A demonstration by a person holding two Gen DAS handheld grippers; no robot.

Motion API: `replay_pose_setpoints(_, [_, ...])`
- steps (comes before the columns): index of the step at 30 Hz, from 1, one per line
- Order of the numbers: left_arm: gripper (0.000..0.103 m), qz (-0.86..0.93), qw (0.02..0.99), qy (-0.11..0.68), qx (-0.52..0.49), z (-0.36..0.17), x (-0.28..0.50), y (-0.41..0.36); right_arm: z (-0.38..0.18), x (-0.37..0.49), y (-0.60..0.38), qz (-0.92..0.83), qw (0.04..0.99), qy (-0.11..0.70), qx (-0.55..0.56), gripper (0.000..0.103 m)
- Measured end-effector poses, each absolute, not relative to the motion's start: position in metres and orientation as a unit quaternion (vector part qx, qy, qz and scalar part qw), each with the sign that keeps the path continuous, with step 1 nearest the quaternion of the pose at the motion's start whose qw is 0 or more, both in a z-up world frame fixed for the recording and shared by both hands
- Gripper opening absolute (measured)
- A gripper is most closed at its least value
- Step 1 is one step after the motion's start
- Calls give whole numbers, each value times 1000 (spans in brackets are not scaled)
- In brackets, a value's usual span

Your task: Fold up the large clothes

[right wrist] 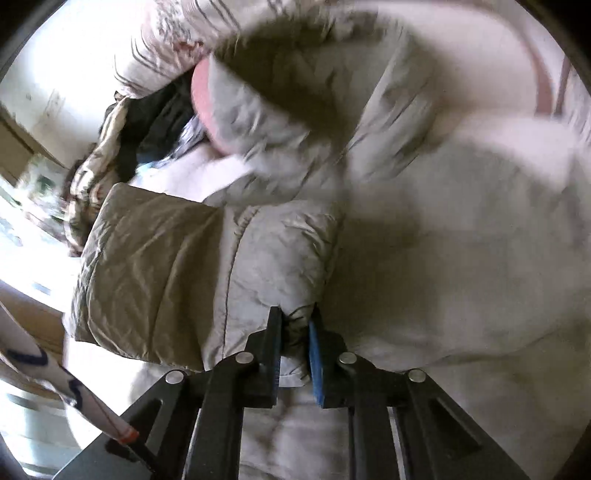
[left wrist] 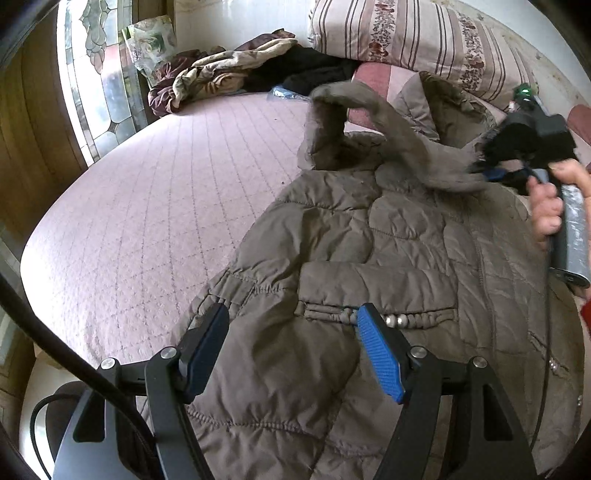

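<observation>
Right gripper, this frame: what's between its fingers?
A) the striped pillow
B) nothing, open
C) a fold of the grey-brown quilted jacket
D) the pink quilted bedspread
C: in the right wrist view the right gripper has its jaws closed on a bunched fold of the grey-brown quilted puffer jacket; the left wrist view shows the same gripper pinching a raised part of the jacket.

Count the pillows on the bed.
1: a striped floral pillow at the head of the bed, behind the coat. Others may be hidden under the heaped blanket.
</observation>
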State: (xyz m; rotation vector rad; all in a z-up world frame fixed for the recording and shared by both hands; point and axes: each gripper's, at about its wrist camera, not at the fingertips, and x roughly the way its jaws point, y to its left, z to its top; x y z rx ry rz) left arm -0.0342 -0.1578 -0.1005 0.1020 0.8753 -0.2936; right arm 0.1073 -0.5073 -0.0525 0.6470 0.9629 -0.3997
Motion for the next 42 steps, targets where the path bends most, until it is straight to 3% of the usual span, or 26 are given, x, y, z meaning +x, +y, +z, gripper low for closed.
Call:
replay_pose_setpoints(6, [71, -151, 892, 424, 49, -96, -42, -162, -34, 70, -558, -302, 805, 459, 223, 12])
replay_pose_setpoints(13, [71, -154, 886, 430, 78, -101, -45, -176, -71, 53, -603, -354, 767, 490, 216, 12])
replay_pose_setpoints(17, [71, -144, 887, 433, 76, -93, -44, -170, -97, 56, -607, -365, 745, 515, 216, 18])
replay_pose_setpoints(21, [71, -122, 896, 420, 80, -87, -44, -161, -76, 27, -605, -360, 760, 476, 256, 25])
replay_pose_setpoints(27, [71, -124, 898, 415, 81, -77, -59, -157, -31, -35, -588, -345, 799, 434, 231, 43])
replay_pose_setpoints(33, [71, -148, 896, 399, 127, -76, -92, -176, -18, -115, -584, -363, 804, 420, 213, 53])
replay_pose_setpoints(42, [71, -188, 882, 395, 174, -74, -118, -205, -28, -208, -619, -427, 778, 413, 204, 54])
